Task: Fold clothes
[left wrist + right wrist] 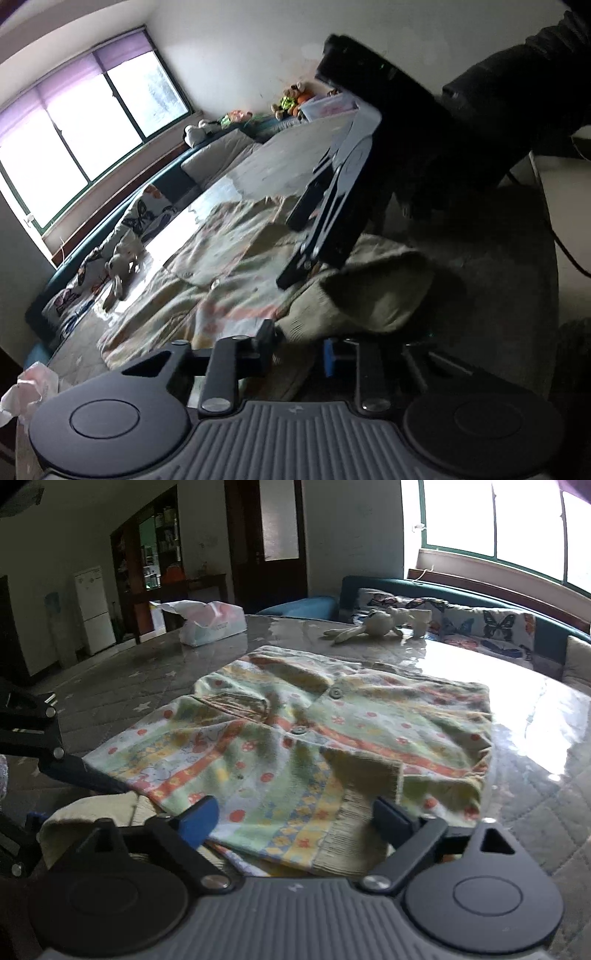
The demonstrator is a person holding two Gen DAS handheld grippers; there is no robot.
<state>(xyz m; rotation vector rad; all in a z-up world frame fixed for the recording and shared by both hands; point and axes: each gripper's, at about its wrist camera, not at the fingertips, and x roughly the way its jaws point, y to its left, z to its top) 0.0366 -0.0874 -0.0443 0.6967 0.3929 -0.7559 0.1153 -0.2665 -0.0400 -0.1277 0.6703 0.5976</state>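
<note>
A child's cardigan (295, 716), pale green with orange and yellow floral bands and round buttons, lies spread on the glass-topped table (535, 720). My right gripper (295, 818) is open, its fingers wide apart over the cardigan's near ribbed hem with nothing pressed between them. In the left wrist view this gripper (291, 251) hangs above the cardigan (229, 243). My left gripper (297, 347) has its fingers close together on a beige ribbed fold (369, 291) of the cardigan. The right wrist view shows it (74, 801) at the left edge, by the same fold.
A stuffed rabbit (376, 624) lies at the table's far side. A tissue pack (212, 622) stands at the back left. A sofa with butterfly cushions (480, 624) runs under the window. Crumpled tissue (26, 391) sits at the near left. A dark sleeve (517, 92) is overhead.
</note>
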